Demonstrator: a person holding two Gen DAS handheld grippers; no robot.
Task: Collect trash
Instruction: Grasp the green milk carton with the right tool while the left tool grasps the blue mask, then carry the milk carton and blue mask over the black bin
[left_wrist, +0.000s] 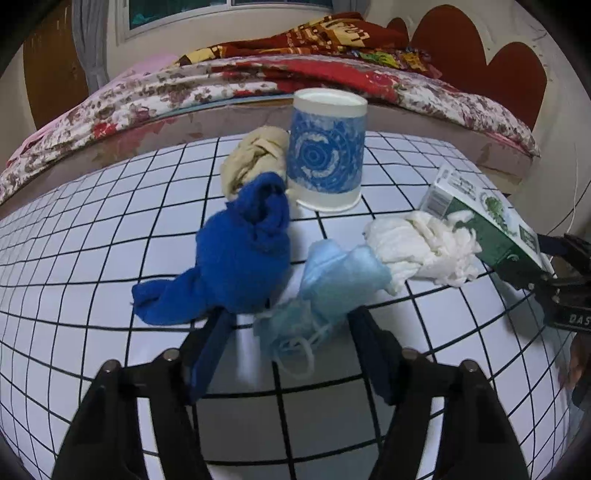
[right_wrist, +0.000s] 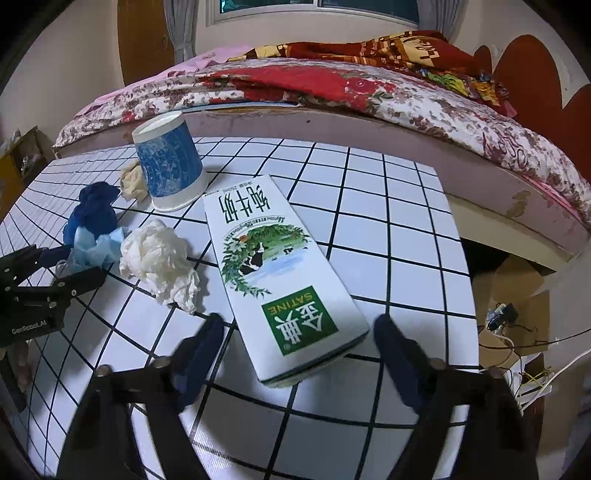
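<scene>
Straddling mask (left_wrist: 332, 273) and carton (right_wrist: 266, 258), both tools unclosed

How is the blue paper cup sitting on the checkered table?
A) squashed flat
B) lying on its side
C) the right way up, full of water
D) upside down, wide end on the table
D: the blue paper cup stands with its wide rim down on the table and its narrow base on top.
</scene>
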